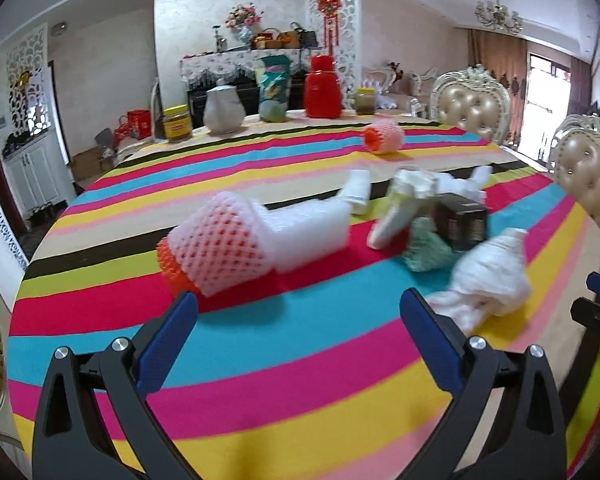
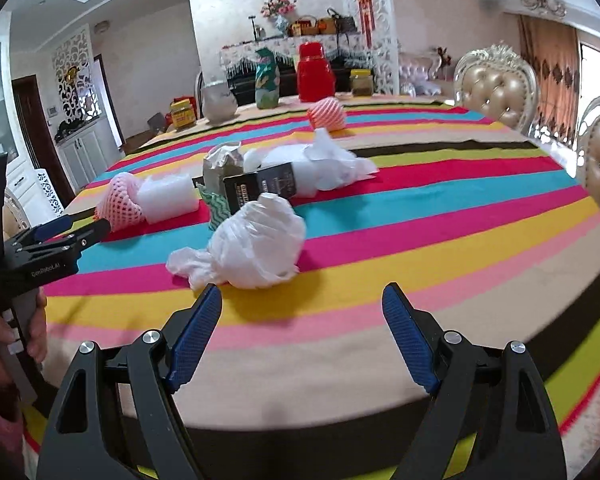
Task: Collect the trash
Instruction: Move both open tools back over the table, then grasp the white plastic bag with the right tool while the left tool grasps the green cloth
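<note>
Blue-padded left tongs (image 1: 298,304) & right tongs (image 2: 302,300) (both agape, empty) level above striped tablecloth (image 2: 420,216).

Left wrist view is motion-blurred; can't read the dark box (image 1: 462,220) label or make out the green crumple (image 1: 424,250) behind it. My right gripper (image 1: 598,300) is clipped by the frame edge. Far-side jars (image 2: 184,114) too small to identify.

Both my grippers are wide open and empty, hovering low. Left gripper (image 1: 298,306) and right gripper (image 2: 302,304) point forward, roughly level with each other I think. My hand (image 2: 4,332) is wrapped round the left one's handle.
</note>
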